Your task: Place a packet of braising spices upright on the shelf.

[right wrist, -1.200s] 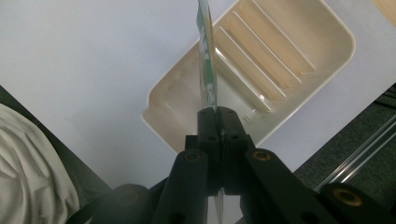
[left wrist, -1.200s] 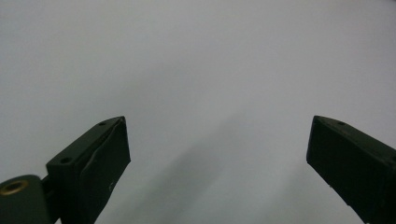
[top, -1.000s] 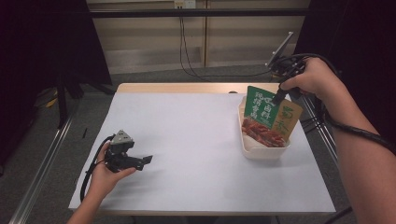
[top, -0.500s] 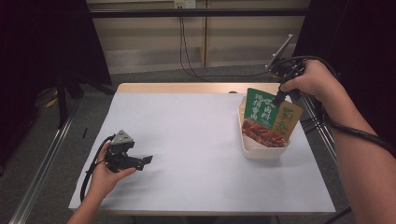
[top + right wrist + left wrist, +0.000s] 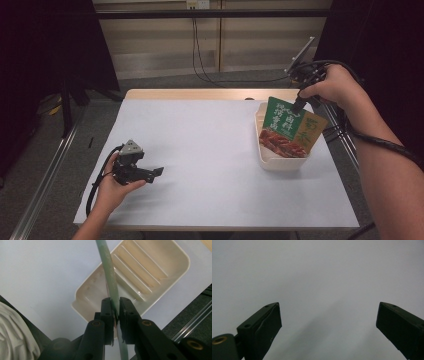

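A green and yellow food packet [image 5: 288,128] printed with a picture of red meat hangs upright from its top edge, its lower part down inside a cream plastic tray [image 5: 269,161] at the table's right. My right gripper [image 5: 299,104] is shut on the packet's top edge. In the right gripper view the packet [image 5: 108,277] shows edge-on between the closed jaws [image 5: 115,311], above the ribbed tray [image 5: 140,272]. My left gripper [image 5: 159,171] rests low over the white table near the front left, open with nothing between its jaws [image 5: 328,325].
A white sheet [image 5: 210,150] covers the tabletop. Cables run down the wall [image 5: 197,50] behind the table. A metal rail [image 5: 45,175] runs along the floor at the left. A white cloth [image 5: 15,332] lies at the lower left of the right gripper view.
The packet has sunk a little lower into the tray with my right gripper still holding it. The left gripper has stayed in place.
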Available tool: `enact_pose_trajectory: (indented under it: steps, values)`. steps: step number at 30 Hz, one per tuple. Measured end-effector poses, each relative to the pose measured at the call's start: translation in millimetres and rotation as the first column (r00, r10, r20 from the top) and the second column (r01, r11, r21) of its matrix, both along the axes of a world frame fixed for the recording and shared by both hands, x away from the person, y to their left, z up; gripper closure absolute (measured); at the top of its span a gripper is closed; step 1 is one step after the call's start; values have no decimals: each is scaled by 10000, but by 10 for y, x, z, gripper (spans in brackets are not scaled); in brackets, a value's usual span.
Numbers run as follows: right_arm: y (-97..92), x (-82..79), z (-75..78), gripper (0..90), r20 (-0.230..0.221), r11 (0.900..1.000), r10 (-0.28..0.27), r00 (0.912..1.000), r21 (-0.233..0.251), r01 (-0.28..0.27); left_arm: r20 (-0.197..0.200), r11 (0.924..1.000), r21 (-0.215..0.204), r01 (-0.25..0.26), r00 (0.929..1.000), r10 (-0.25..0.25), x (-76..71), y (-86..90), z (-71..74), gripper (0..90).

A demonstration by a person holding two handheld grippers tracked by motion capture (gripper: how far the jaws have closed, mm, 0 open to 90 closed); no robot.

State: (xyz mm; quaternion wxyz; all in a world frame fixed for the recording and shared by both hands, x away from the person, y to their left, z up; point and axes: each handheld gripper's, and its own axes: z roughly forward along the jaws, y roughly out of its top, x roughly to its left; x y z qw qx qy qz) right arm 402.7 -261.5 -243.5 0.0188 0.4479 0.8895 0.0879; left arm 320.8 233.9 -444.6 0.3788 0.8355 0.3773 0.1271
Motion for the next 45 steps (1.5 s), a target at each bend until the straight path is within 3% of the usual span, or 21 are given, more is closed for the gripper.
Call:
enact_pose_trajectory:
  steps: [10, 19, 33, 45]
  values:
    - [-3, 6, -1, 654, 106, 9998, -190, 9998, 5, 190, 60, 10000, 5, -49, 10000, 49, 2, 10, 7, 61]
    - [-10, 11, 21, 450, 259, 9988, -490, 9985, -15, 490, 62, 9999, -96, -92, 9999, 92, -3, 13, 13, 61]
    - [13, 31, 38, 301, 385, 9996, -184, 9991, -202, 192, 109, 9998, -159, -69, 9999, 71, -1, 26, 21, 61]
    - [9, 26, 126, 174, 582, 9986, -334, 9977, -381, 357, 108, 9999, -59, -93, 9999, 93, -13, 29, 26, 61]
